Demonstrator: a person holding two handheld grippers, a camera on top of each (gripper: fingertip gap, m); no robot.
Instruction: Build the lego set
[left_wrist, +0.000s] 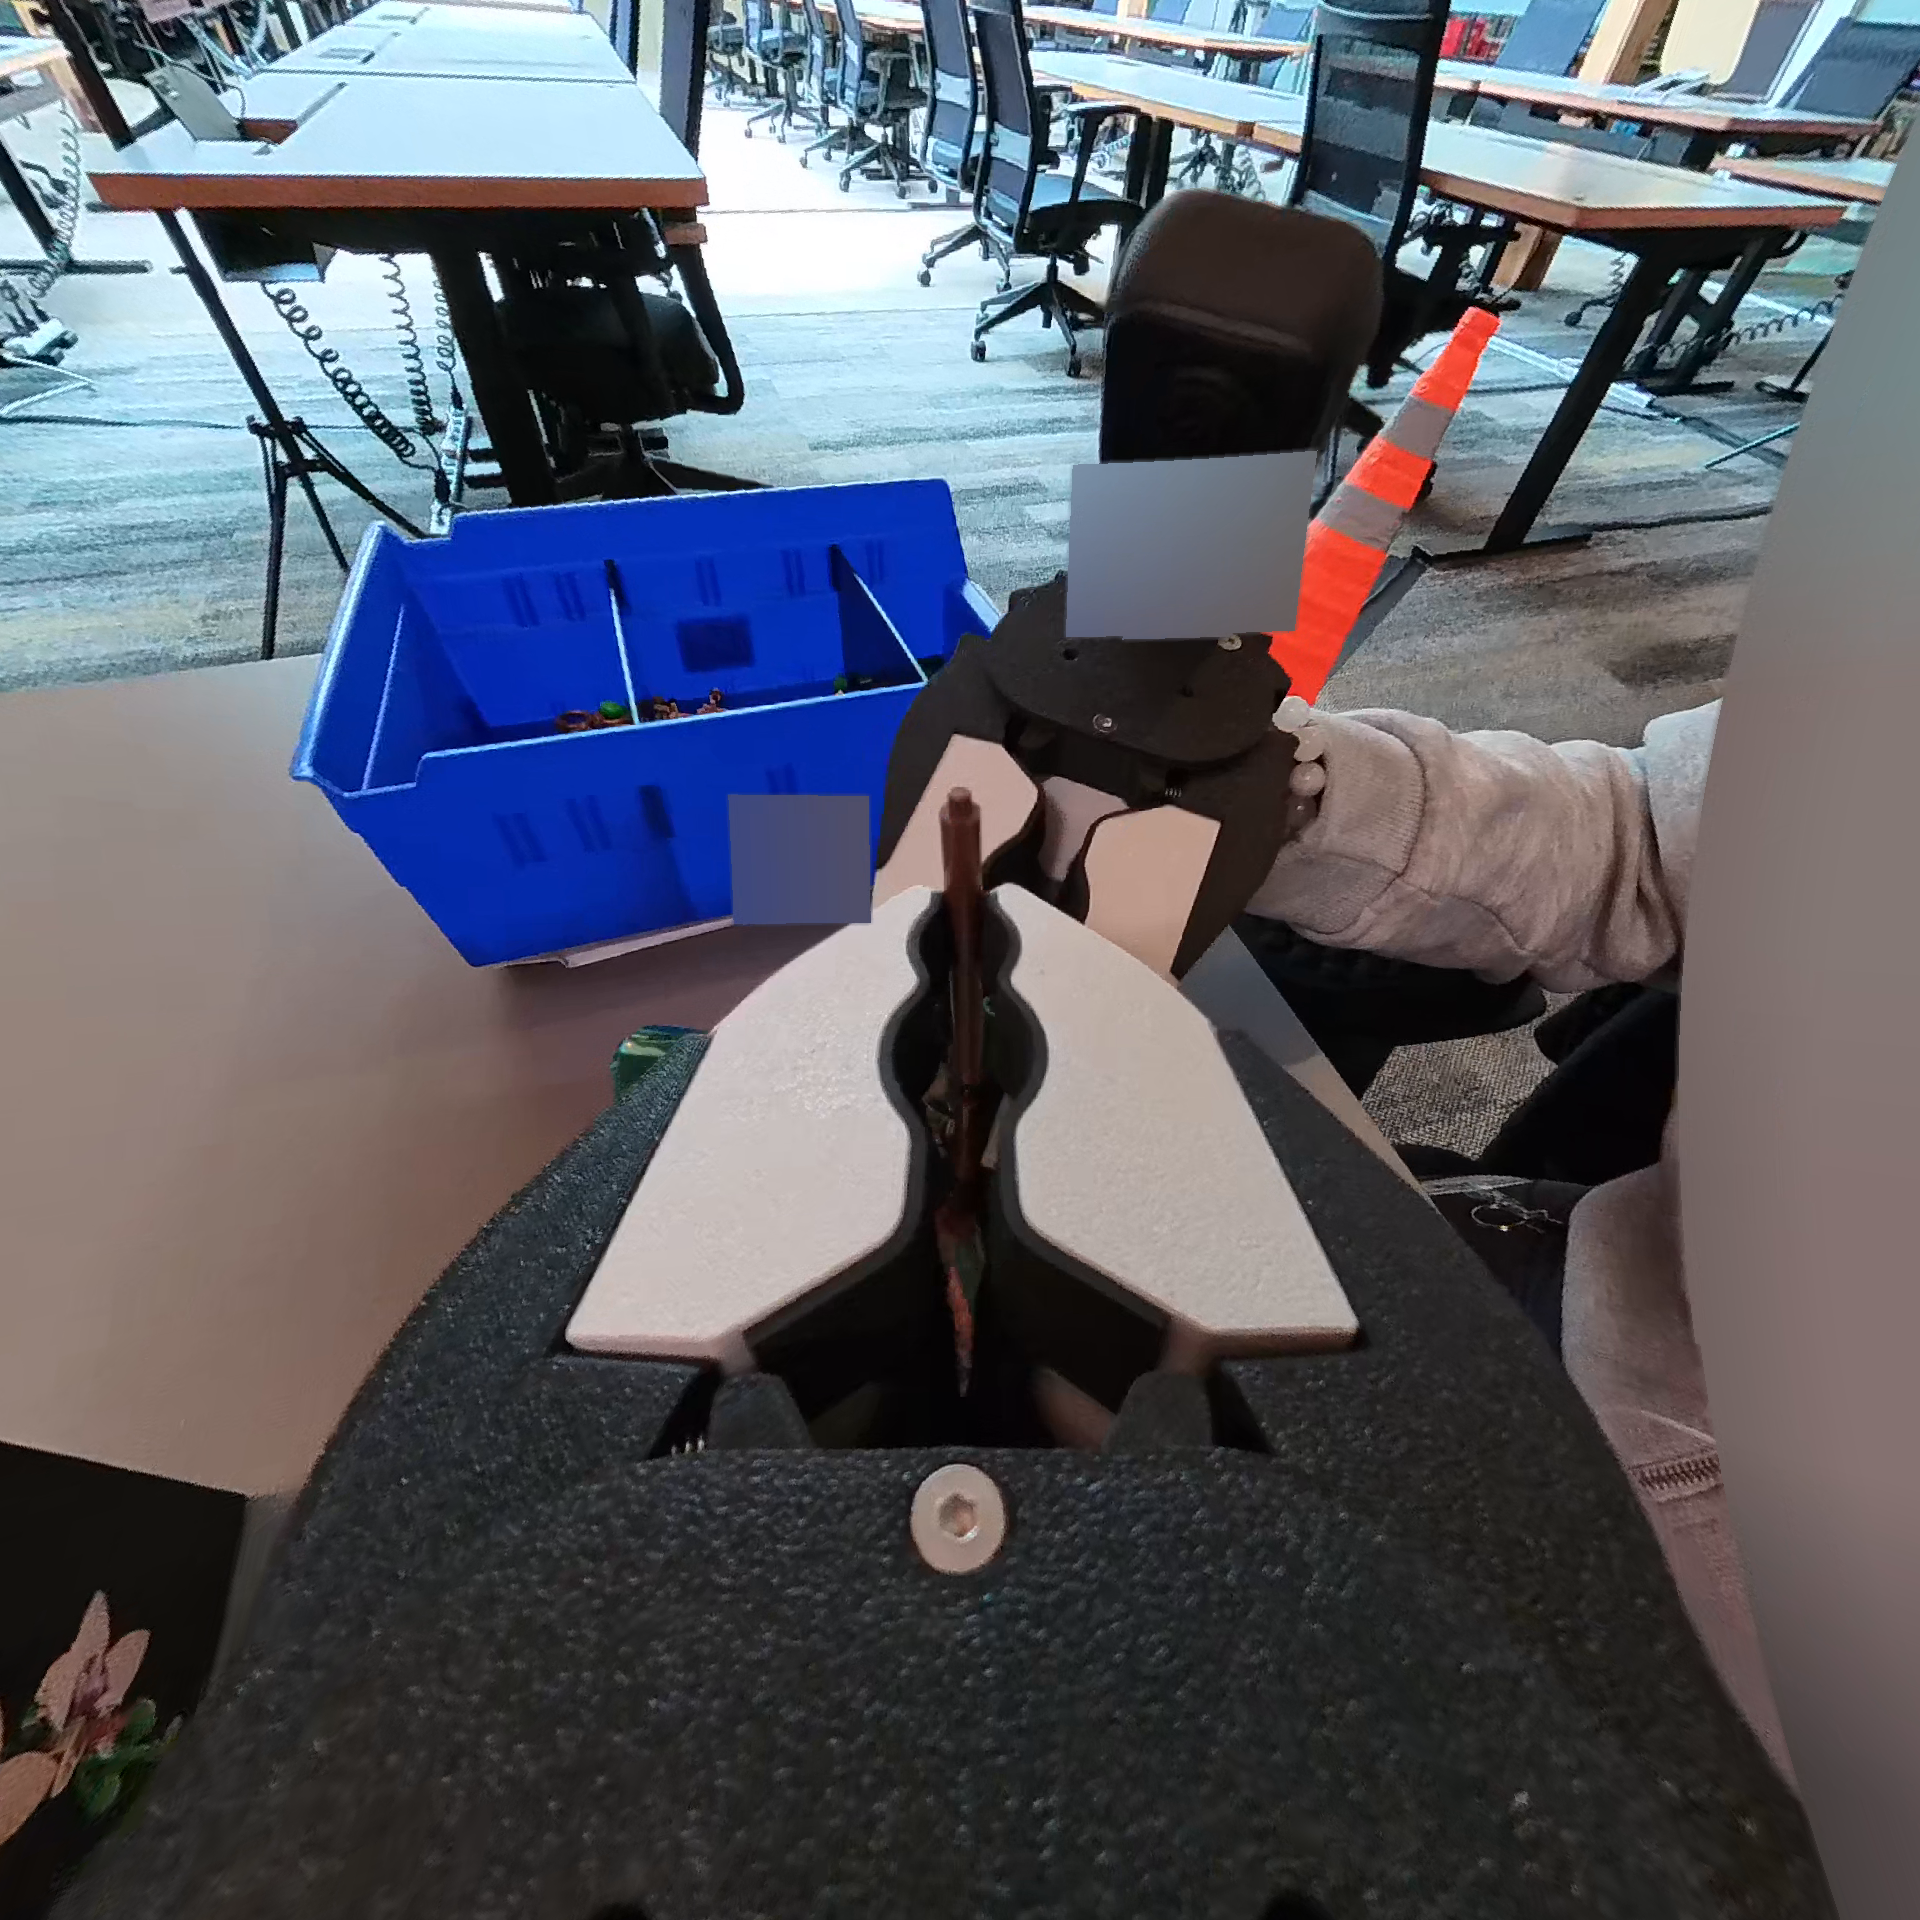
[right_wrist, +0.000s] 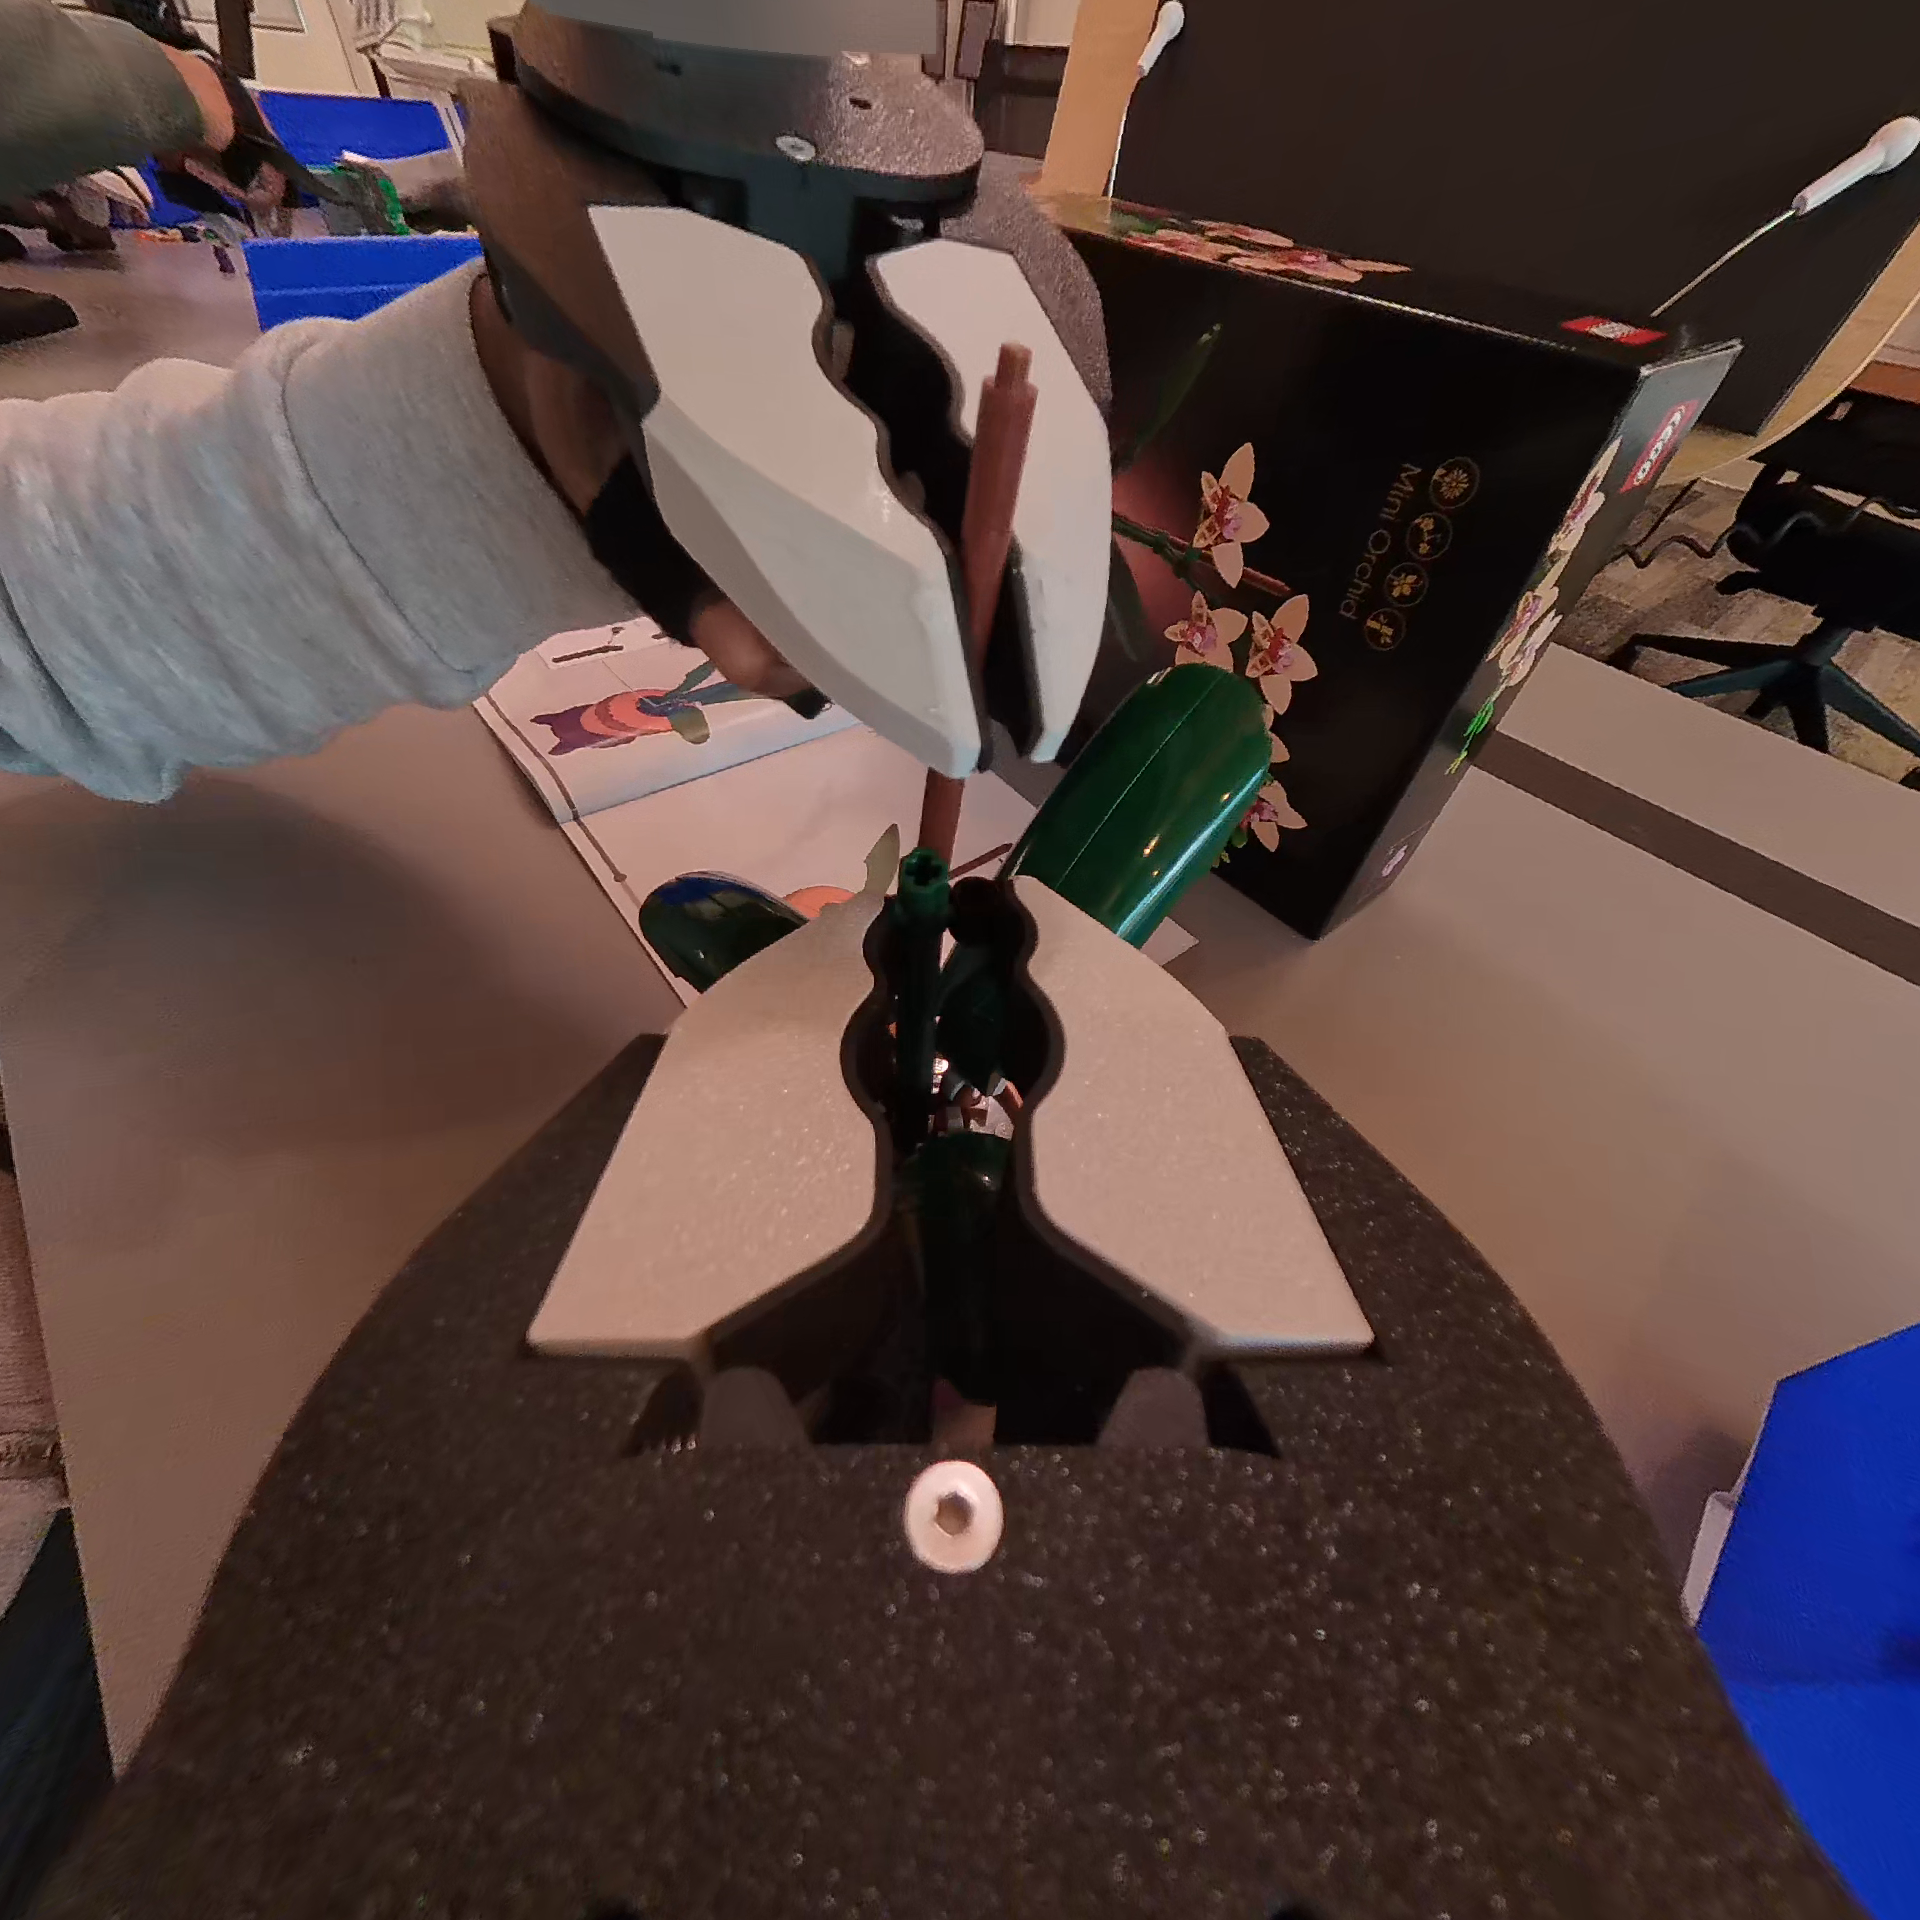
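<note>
**Two grippers meet over the tabletop, each clamped on a lego part**

The left gripper (left_wrist: 961, 914) has its white fingers (left_wrist: 800, 1122) pressed together on a thin reddish-brown lego rod (left_wrist: 961, 883), which stands out past the fingertips. In the right wrist view the same gripper (right_wrist: 982, 717) comes in from the upper left, and the rod (right_wrist: 992, 488) runs through its fingers, with its lower end poking out below, just above the other gripper's load.

The right gripper (right_wrist: 951, 914) holds its fingers (right_wrist: 748, 1174) closed on a dark green lego stem assembly (right_wrist: 920, 914), whose studded tip rises between the fingertips right beside the rod's lower end; whether the two touch cannot be told. In the left wrist view the right gripper (left_wrist: 1081, 883) sits just behind the rod, held by a person in a grey sleeve (left_wrist: 1455, 831).

On the grey tabletop (right_wrist: 312, 935) lie an open instruction booklet (right_wrist: 644, 748) and glossy dark green curved lego leaf pieces (right_wrist: 1143, 800). A black box printed with pale orchid flowers (right_wrist: 1403, 582) stands upright just behind them. A blue plastic divided bin (left_wrist: 582, 821) with small loose pieces in its compartments stands at the far edge of the tabletop. An orange traffic cone with grey bands (left_wrist: 1382, 488) stands on the carpet beyond.
</note>
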